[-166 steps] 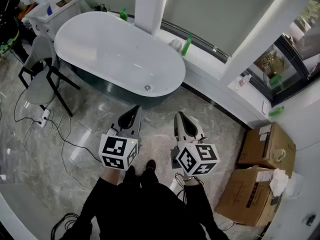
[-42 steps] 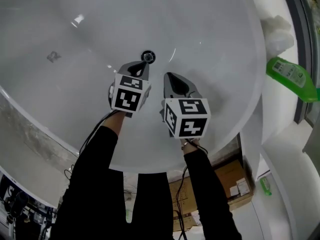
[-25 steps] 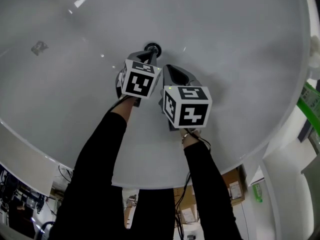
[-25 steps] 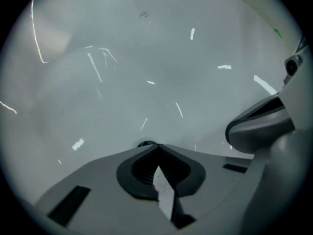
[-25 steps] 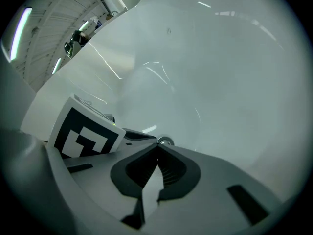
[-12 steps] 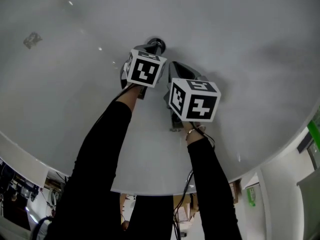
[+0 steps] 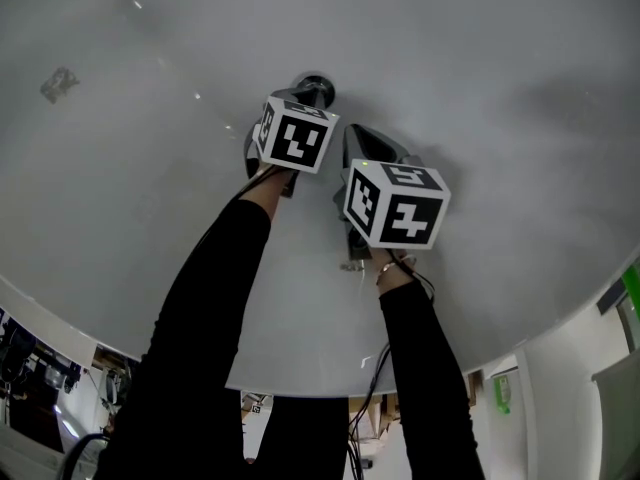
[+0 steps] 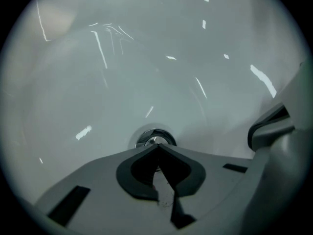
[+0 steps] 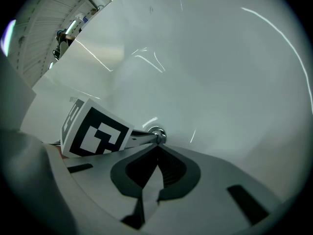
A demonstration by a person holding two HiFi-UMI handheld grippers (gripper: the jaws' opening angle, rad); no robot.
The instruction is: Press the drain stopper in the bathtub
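Drain stopper [image 8: 153, 138] at tip of closed left claw [image 8: 157, 147].

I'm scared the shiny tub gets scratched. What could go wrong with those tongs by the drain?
The left tongs, shut to a narrow tip, are at the near edge of the drain stopper, so they might slip off. A slip could scrape the glossy bathtub. The right tongs sit close beside and could bump them.

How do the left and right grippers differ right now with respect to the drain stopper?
The left gripper has its tips at the drain stopper, apparently touching it; the right gripper hangs short of it, off to one side. The left gripper reaches further into the bathtub than the right gripper. Both are shut, holding nothing.
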